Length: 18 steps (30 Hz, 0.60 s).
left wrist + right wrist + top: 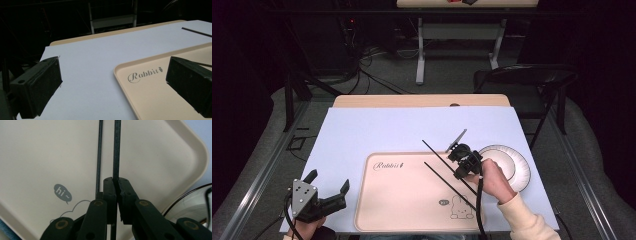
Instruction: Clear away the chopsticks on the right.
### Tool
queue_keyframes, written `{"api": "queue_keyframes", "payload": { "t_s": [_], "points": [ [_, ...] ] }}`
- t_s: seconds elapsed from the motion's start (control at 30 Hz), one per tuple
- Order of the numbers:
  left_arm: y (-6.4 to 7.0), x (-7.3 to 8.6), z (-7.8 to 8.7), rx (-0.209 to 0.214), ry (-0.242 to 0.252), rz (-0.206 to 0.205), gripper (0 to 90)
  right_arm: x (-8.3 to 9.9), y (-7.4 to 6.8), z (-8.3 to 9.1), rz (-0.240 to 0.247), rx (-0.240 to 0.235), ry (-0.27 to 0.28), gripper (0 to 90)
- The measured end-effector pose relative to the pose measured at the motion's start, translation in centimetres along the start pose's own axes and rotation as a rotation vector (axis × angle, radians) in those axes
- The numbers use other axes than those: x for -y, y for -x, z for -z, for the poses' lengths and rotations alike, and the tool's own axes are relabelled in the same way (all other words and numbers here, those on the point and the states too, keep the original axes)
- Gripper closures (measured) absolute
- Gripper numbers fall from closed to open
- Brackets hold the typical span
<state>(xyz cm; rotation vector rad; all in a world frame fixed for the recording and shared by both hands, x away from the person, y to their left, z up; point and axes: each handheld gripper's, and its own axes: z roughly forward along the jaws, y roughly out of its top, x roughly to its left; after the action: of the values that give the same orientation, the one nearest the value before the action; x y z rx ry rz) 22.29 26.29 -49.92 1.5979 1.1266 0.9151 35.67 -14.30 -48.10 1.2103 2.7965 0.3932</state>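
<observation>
Right gripper jaws clamped on one chopstick above tray; thin grip, may pivot or slip; left gripper jaws apart, idle.

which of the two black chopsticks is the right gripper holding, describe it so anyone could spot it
Start at the beige tray with the rabbit drawing on the pale blue mat. Two thin black chopsticks run diagonally over its right part. The held chopstick is pinched between the shut fingers of the right gripper; the other chopstick passes just beside them, ungripped.

Beige tray printed with grey rabbit, black chopsticks, white plate.
</observation>
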Motion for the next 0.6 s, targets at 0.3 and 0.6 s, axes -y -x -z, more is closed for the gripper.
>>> {"api": "queue_keyframes", "payload": {
  "t_s": [0.3,0.6],
  "points": [
    [0.0,0.0,0.0,0.001,0.002,-0.002,0.0,0.2,-0.1,-1.8,-0.004,-0.009,-0.040,85.1],
    [0.0,0.0,0.1,0.003,0.003,-0.001,0.0,0.4,0.0,-3.8,-0.002,0.004,-0.102,84.9]
  ]
}}
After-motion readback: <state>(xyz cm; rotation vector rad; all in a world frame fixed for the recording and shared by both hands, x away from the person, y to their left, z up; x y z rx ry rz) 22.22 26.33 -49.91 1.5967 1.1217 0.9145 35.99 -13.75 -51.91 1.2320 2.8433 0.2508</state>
